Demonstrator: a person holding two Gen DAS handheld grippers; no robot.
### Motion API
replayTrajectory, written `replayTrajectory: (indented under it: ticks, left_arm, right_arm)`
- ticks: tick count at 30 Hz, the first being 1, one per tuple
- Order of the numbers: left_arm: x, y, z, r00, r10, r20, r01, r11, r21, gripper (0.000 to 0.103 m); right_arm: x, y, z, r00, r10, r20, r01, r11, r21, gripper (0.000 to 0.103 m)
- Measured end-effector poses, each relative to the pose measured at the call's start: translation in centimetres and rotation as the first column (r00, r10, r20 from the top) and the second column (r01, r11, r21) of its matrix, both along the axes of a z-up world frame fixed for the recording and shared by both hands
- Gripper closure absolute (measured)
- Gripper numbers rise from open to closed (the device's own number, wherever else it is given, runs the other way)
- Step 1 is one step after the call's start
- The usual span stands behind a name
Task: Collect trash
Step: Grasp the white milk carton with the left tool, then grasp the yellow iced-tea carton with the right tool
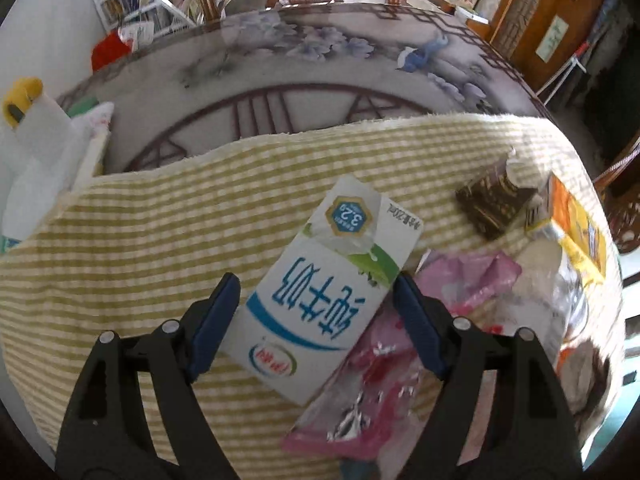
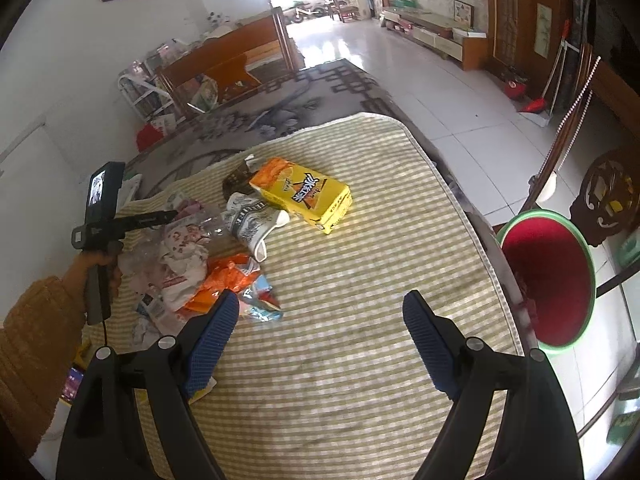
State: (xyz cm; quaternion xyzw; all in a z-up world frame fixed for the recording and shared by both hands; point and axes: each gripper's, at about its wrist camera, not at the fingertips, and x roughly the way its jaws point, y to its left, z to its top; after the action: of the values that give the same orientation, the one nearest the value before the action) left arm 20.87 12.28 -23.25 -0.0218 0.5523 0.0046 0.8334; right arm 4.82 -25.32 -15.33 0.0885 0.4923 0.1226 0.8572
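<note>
We're over the pile now, and our left gripper (image 1: 316, 312) is lined up on the white and blue milk carton (image 1: 320, 300), which lies flat on the yellow and white checked cloth (image 1: 140, 248) covering the bench; the jaws stand wide, one blue pad on each side of the carton and neither one pressing it, so nothing is held yet. We judge this the reach-and-straddle step of the collecting. What comes next, as we read it, is a little more drop, then a close across the carton's short width, taking care not to pinch the crumpled pink foil wrapper (image 1: 360, 392) tucked under its right edge. Our right gripper (image 2: 320, 336) hangs over bare cloth with its jaws open and empty. The red bucket with a green rim (image 2: 548, 276), just off the bench edge, looks like the likely place for the trash. On the labels: the milk carton reads upside down to us, large blue Chinese characters, a hexagon badge with "3.2g", and small print at the top edge too fine to make out. The yellow and orange drink carton (image 2: 304, 196) carries bold Chinese script we can't quite resolve. The patterned paper cup (image 2: 252, 224) lies tipped beside it.
</note>
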Motion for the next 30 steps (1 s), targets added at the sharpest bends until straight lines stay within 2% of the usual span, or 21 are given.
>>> replayTrajectory:
  ticks: [3,5,8,12,18,20,25,30]
  left_arm:
    - [0.6,0.5,-0.8,1.000,0.019,-0.014,-0.019,0.999,-0.026,0.028]
    - [0.4,0.7,-0.6,1.000,0.030,-0.007,-0.030,0.999,-0.036,0.042]
    - [-0.1,1.2,0.0,0.999,0.049,0.014,-0.049,0.998,-0.036,0.050]
    - [-2.4,1.8,1.8,0.993,0.076,0.086,-0.073,0.997,-0.030,0.050]
    - [-6.2,1.4,5.3,0.976,0.120,0.179,-0.103,0.990,-0.101,0.050]
    - [-7.3,1.1,6.3,0.970,0.126,0.205,-0.104,0.988,-0.115,0.050]
    - [-9.1,0.1,7.4,0.964,0.144,0.224,-0.107,0.980,-0.168,0.050]
    - [-9.7,0.5,7.6,0.960,0.168,0.225,-0.135,0.978,-0.156,0.050]
  right_arm:
    - [0.5,0.4,-0.2,1.000,0.010,-0.007,-0.010,1.000,-0.005,0.022]
    - [1.1,0.8,-0.5,1.000,0.021,-0.013,-0.021,1.000,-0.009,0.022]
    - [2.7,1.3,-1.0,0.999,0.039,-0.024,-0.039,0.999,-0.018,0.022]
    - [5.7,2.1,-1.6,0.997,0.076,-0.014,-0.076,0.995,-0.069,0.022]
    - [13.5,4.0,-5.0,0.985,0.165,-0.050,-0.172,0.962,-0.212,0.022]
    - [15.4,4.7,-6.4,0.976,0.204,-0.082,-0.217,0.953,-0.213,0.022]
    - [19.2,7.0,-9.4,0.925,0.340,-0.171,-0.368,0.913,-0.178,0.022]
    - [21.0,8.0,-10.6,0.895,0.395,-0.206,-0.426,0.894,-0.137,0.016]
